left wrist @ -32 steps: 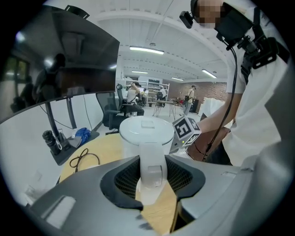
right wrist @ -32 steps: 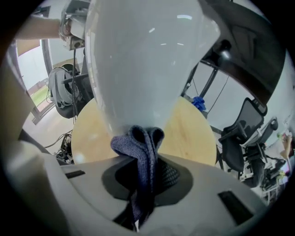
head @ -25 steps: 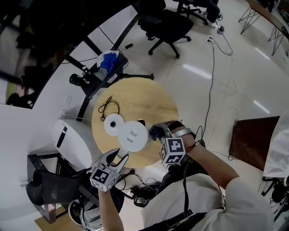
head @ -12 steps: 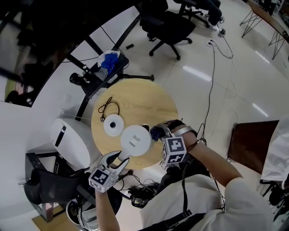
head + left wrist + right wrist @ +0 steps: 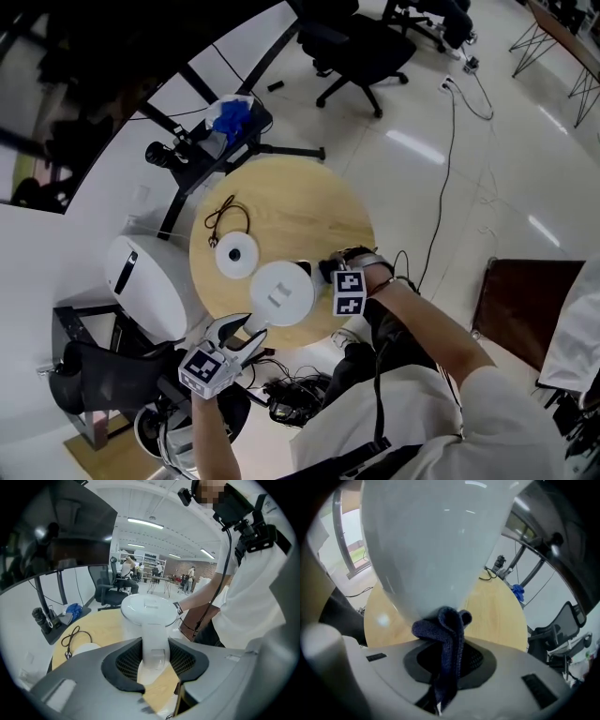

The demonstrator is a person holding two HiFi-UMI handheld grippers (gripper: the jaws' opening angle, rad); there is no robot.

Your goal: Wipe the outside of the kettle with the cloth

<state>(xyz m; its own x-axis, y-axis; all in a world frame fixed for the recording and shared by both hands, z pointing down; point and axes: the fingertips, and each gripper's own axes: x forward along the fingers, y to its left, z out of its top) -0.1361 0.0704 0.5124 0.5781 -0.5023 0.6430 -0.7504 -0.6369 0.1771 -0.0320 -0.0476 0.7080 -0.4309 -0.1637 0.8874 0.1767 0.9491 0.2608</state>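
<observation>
The white kettle stands on the round wooden table near its front edge. My left gripper comes from the near side and is shut on the kettle's handle, which stands upright between its jaws. The lid shows above them. My right gripper is at the kettle's right side, pointing steeply down, shut on a dark blue cloth. The bunched cloth presses against the lower part of the kettle's white wall.
The kettle's round white base and a black cord lie on the table's left part. A white rounded appliance stands left of the table. A stand with a camera and a blue cloth and an office chair stand beyond.
My right gripper has sunk down along the kettle's right side with the cloth. The left gripper has stayed on the handle, hardly moving.
</observation>
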